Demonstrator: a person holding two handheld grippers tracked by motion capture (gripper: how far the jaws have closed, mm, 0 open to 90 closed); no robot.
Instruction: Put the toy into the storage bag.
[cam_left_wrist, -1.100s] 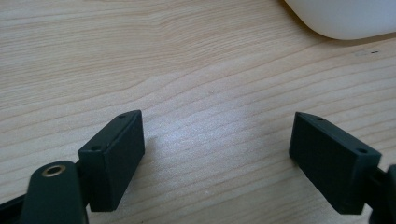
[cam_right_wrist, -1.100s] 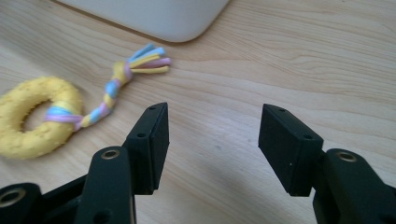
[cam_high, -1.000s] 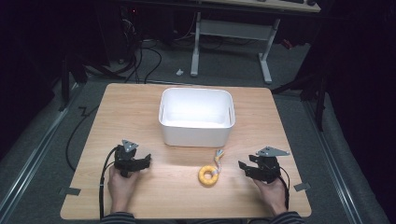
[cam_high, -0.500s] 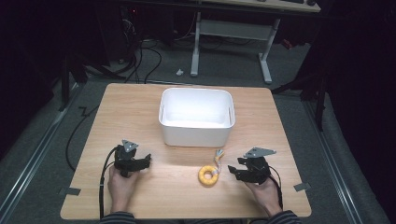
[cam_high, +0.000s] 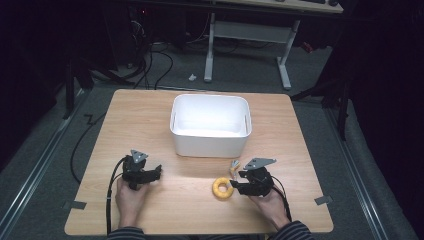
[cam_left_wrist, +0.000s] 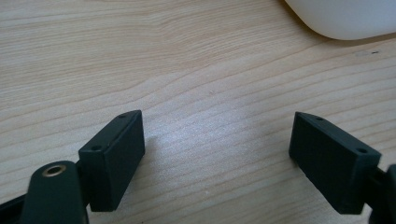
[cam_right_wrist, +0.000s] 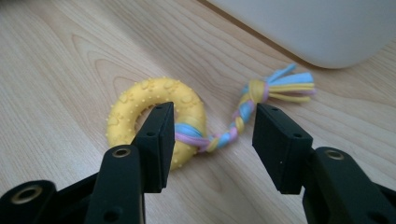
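Two grippers rest low on the wooden surface (cam_high: 150, 125) in the high view. The left gripper (cam_high: 156, 172) sits released in a hand (cam_high: 131, 196), nothing near its tips. The right gripper (cam_high: 235, 182), held in the other hand (cam_high: 267, 202), points at a yellow ring (cam_high: 222, 188) lying just ahead of its tips, and a white bin (cam_high: 210, 125) stands farther ahead, between the two grippers

Seen from the left gripper view, that gripper (cam_left_wrist: 217, 149) has its jaws wide apart over bare surface (cam_left_wrist: 187, 70), with a corner of the bin (cam_left_wrist: 345, 16) far ahead to its right

From the right gripper view, the right gripper (cam_right_wrist: 212, 135) is released but its jaws have just been closing. The ring (cam_right_wrist: 135, 105) lies right at the left jaw, which overlaps its rim; whether it touches I cannot tell. A braided cord (cam_right_wrist: 233, 126) tied to the ring runs through the gap between the jaws to a tassel (cam_right_wrist: 289, 86) ahead of the right jaw, near the bin (cam_right_wrist: 317, 28)
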